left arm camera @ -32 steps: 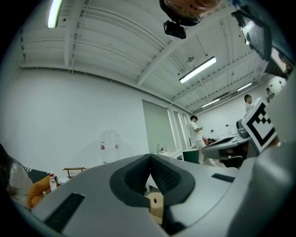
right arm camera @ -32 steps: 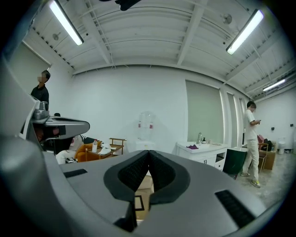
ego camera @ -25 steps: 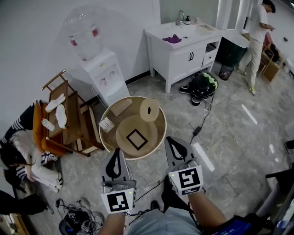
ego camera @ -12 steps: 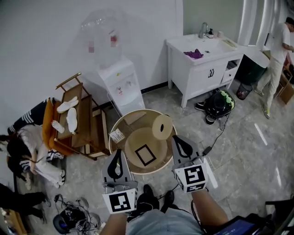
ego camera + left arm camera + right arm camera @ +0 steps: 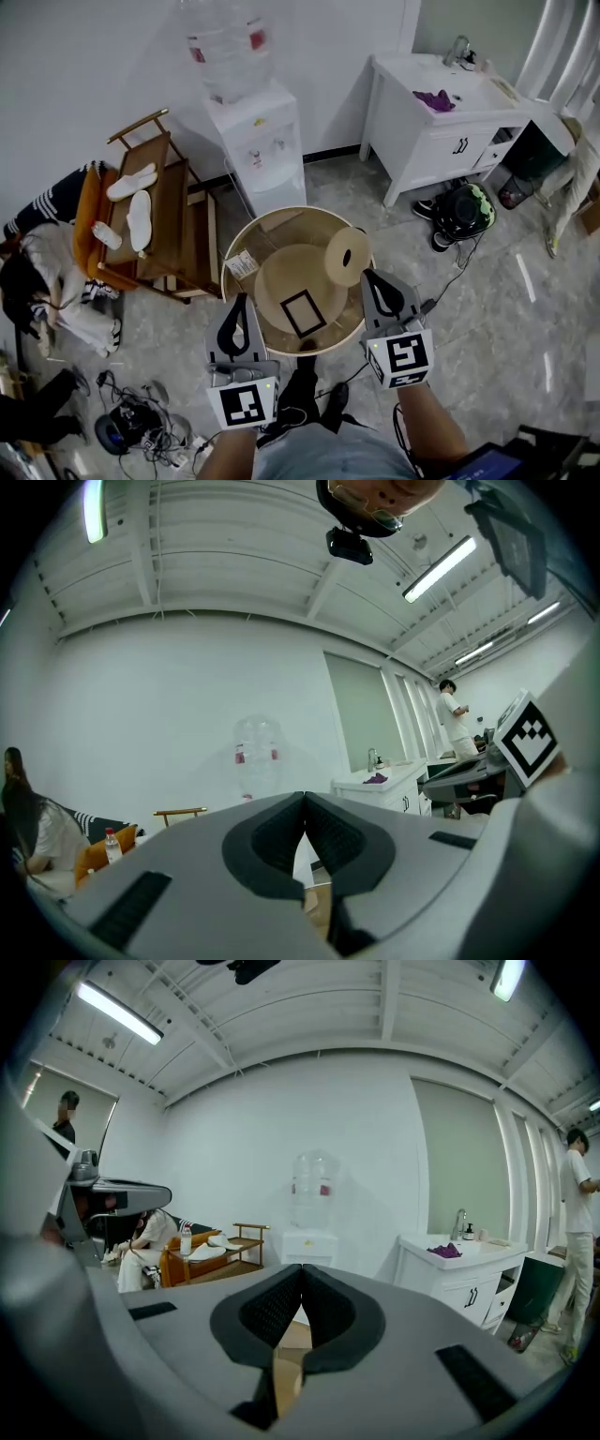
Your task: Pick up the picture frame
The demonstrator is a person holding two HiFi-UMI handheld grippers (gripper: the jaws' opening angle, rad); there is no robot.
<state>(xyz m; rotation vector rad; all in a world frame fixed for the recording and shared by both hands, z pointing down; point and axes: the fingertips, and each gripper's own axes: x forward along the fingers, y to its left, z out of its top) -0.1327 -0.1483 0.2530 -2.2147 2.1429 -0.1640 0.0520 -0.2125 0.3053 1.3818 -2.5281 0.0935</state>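
Note:
A small picture frame (image 5: 305, 312) with a black border lies flat on a round wooden table (image 5: 246, 242), towards its near side. My left gripper (image 5: 238, 305) hangs at the table's near left rim, jaws shut and empty. At the near right rim my right gripper (image 5: 376, 278) is also shut with nothing in it. In the left gripper view the left gripper (image 5: 305, 799) tips meet, and in the right gripper view the right gripper (image 5: 303, 1271) tips meet too. The frame does not show in either gripper view.
A wooden roll (image 5: 348, 249) and a small labelled box (image 5: 241, 264) also lie on the table. Behind it stand a water dispenser (image 5: 255, 141), a wooden rack (image 5: 169, 216) and a white sink cabinet (image 5: 450, 122). A seated person (image 5: 42, 281) is at the left. Cables (image 5: 141, 422) trail on the floor.
The view has shifted: the table and frame now sit closer under both grippers, whose tips have come up to its near rim. Both stay shut.

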